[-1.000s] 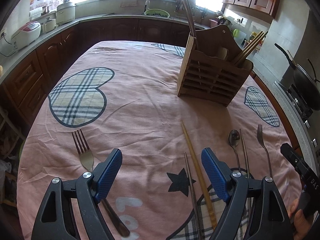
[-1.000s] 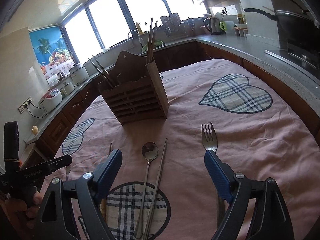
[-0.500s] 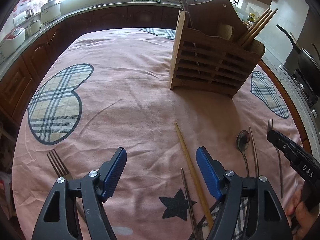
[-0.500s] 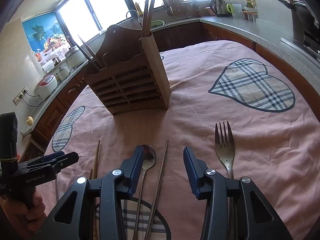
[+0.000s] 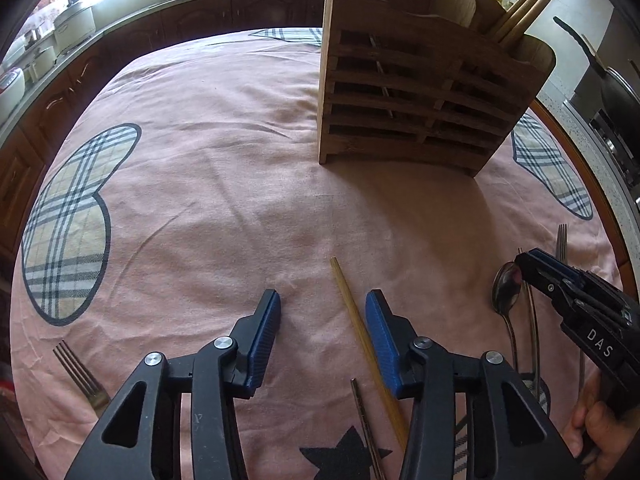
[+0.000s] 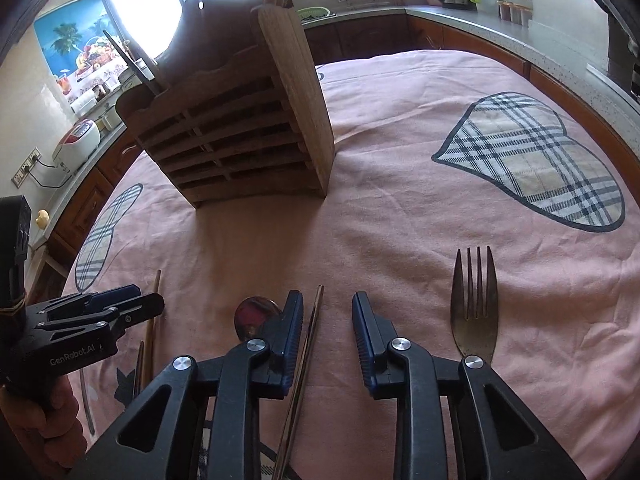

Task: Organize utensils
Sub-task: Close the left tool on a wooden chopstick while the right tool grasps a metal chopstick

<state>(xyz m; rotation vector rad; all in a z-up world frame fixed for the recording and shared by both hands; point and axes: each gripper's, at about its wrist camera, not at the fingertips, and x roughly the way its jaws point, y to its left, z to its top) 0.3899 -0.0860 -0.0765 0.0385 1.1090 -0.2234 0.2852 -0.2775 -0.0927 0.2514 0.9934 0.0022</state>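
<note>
My left gripper point(image 5: 322, 306) is open low over the pink tablecloth, its jaws astride the tip of a wooden chopstick point(image 5: 362, 330); a dark metal chopstick point(image 5: 366, 424) lies just left of it. My right gripper point(image 6: 326, 312) is open, narrower, its jaws on either side of a metal chopstick point(image 6: 306, 344). A spoon point(image 6: 256, 316) lies left of that chopstick and a fork point(image 6: 476, 308) to the right. The wooden utensil holder point(image 5: 424, 92) stands ahead with chopsticks upright in it; it also shows in the right wrist view point(image 6: 240, 128). A second fork point(image 5: 78, 372) lies far left.
The round table's pink cloth point(image 5: 224, 184) has plaid heart patches. Kitchen counters with rice cookers point(image 6: 78, 144), a sink and a pan point(image 5: 612, 80) ring the table. Each gripper shows in the other's view, right one point(image 5: 576, 304) and left one point(image 6: 88, 320).
Both grippers have moved forward and down toward the utensils. The left jaws have narrowed around the wooden chopstick. The right jaws have narrowed around the metal chopstick.
</note>
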